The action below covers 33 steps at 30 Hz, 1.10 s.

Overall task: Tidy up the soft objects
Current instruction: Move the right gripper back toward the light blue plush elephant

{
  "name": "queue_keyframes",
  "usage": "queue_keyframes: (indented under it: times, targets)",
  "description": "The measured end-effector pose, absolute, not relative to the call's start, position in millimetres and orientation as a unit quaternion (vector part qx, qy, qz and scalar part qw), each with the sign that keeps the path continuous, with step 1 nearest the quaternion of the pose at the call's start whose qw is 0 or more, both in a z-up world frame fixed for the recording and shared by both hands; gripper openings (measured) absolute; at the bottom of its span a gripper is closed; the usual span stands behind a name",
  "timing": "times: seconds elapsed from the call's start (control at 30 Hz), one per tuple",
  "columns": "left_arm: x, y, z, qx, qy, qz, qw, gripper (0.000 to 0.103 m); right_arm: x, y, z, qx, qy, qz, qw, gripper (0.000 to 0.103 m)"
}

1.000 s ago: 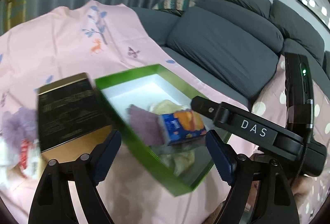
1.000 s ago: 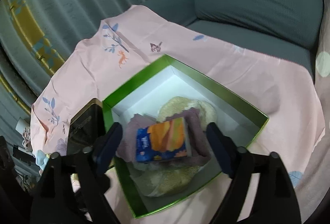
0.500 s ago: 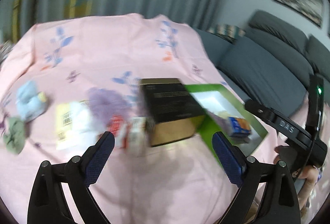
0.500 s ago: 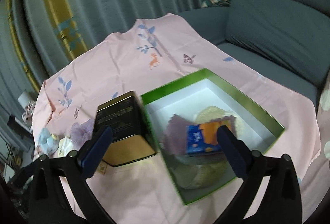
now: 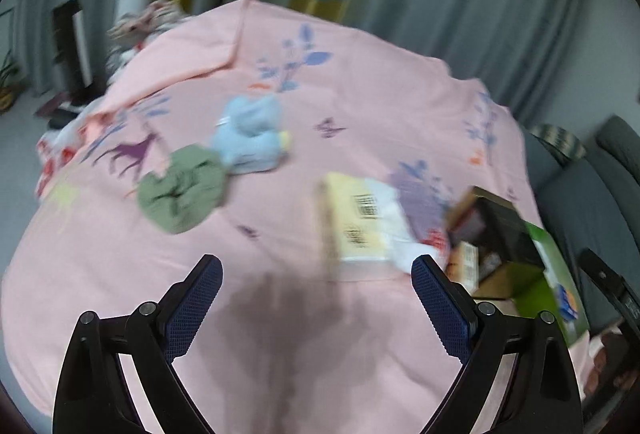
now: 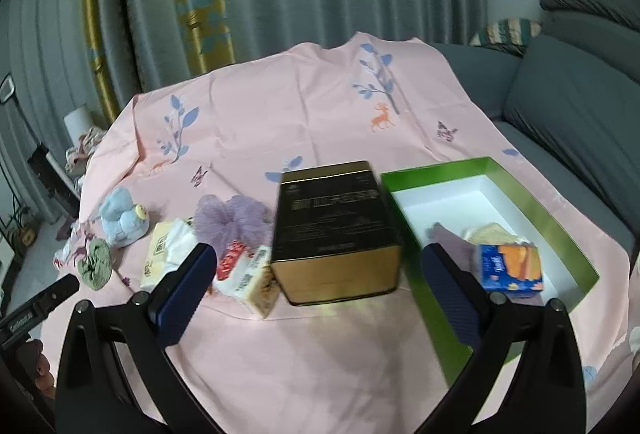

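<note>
On the pink sheet lie a light blue plush toy (image 5: 252, 132) (image 6: 120, 216), a green scrunchie (image 5: 180, 190) (image 6: 95, 263), a yellow-and-white tissue pack (image 5: 366, 222) (image 6: 168, 246) and a purple frilly piece (image 6: 232, 220) (image 5: 420, 190). The green box (image 6: 552, 230) (image 5: 548, 266) holds a blue-and-orange tissue pack (image 6: 510, 268), a purple cloth (image 6: 448, 238) and a cream soft piece (image 6: 492, 232). My left gripper (image 5: 316, 278) hangs open and empty over bare sheet, short of the scrunchie. My right gripper (image 6: 318, 270) is open and empty, in front of the tin.
A black-and-gold tin (image 6: 334, 230) (image 5: 496, 234) stands between the loose items and the green box. Small red-and-white packs (image 6: 244, 274) lean at its left. Grey curtains hang behind; a grey sofa (image 6: 580, 94) lies at the right.
Both views have swung left, away from the green box. The left gripper now faces the plush toy and scrunchie; the right faces the tin. Both pairs of jaws have widened a little.
</note>
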<state>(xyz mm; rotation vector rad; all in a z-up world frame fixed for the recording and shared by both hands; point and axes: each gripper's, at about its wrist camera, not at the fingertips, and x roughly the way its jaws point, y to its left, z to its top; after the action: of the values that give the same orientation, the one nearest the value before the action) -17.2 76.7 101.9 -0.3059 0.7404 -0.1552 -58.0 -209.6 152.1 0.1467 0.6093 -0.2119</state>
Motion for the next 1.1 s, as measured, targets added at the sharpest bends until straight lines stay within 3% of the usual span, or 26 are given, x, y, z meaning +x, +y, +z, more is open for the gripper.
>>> queue_keyframes:
  times: [0.67, 0.97, 1.1]
  targets:
    - [-9.7, 167.8, 92.7, -0.221, 0.358, 0.043, 0.906, 0.095, 7.5, -83.7, 137.9, 0.006, 0.336, -0.005, 0.942, 0.101]
    - [-1.8, 201.8, 76.6, -0.235, 0.382, 0.105, 0.888, 0.095, 117.2, 13.7, 114.6, 0.07, 0.426, 0.178, 0.885, 0.092]
    - [3.1, 209.5, 69.5, -0.251, 0.394, 0.101, 0.878, 0.095, 164.7, 48.5, 94.1, 0.062, 0.45, 0.155, 0.877, 0.092]
